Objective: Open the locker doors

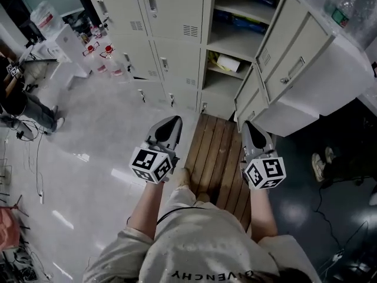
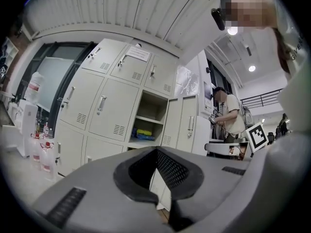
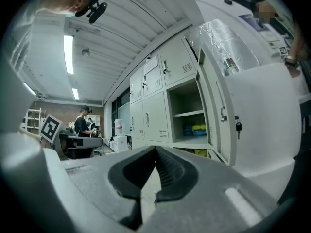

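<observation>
The left tongs [image 1: 169, 127] and the right tongs [image 1: 253, 133] are both clenched on nothing, near the lockers [image 1: 171, 46] whose right-hand doors [image 1: 294, 69] hang open.

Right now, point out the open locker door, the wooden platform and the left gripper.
open locker door [image 1: 306, 52]: head view, its outer panel.
wooden platform [image 1: 219, 152]: head view, middle planks.
left gripper [image 1: 175, 120]: head view, tips of its jaws.

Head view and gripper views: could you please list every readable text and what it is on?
"GIVENCHY", upside down, on the person's shirt.
Paper notice on a locker door: too blurred to read.
Bottle label: too small to read.
</observation>
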Available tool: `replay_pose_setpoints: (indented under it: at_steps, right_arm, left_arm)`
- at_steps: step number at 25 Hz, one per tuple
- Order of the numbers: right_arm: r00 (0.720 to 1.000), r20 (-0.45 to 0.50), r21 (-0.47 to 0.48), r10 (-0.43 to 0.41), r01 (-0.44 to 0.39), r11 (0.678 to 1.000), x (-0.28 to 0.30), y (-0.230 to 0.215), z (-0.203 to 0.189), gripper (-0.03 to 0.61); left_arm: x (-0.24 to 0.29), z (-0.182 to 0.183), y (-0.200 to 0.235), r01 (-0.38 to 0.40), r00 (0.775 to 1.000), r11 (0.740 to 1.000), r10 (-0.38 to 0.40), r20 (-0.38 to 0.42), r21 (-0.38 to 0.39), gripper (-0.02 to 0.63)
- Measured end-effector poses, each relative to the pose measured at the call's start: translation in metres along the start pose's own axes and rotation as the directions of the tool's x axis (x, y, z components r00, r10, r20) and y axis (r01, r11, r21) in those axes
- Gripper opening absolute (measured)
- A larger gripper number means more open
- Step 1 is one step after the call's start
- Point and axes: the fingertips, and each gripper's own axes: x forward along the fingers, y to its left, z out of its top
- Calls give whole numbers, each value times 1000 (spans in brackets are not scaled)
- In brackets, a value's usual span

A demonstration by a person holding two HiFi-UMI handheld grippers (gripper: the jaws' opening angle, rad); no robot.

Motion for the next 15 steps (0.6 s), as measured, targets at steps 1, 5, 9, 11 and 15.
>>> replay_pose_setpoints:
  at_steps: [1,5,9,11,15]
  right_arm:
    - [1000,4,-2,3,-3,1000,-1,2,4,2]
    - [999,41,8,1,-1,1000,-6,6,23,2]
    - [998,66,18,4,-5,1000,-8,13,31,2]
    - [998,66,13,12,-13,1000,-9,15,32,2]
    - [998,67,5,14,-14,1000,-13,16,34,2]
  left_arm:
    - [-2,4,-2,0,1000,1000,0,3,-1,-2]
    - [-8,14,-7,1,1000,1000,-1,14,-11,-2]
    - [-13,19,-10,-2,1000,1000,2,15,-2,-2]
    - [-13,21,-11,-1,1000,1000,0,15,8,-2]
    - [-12,27,-14,3,1000,1000,-3,21,15,-2]
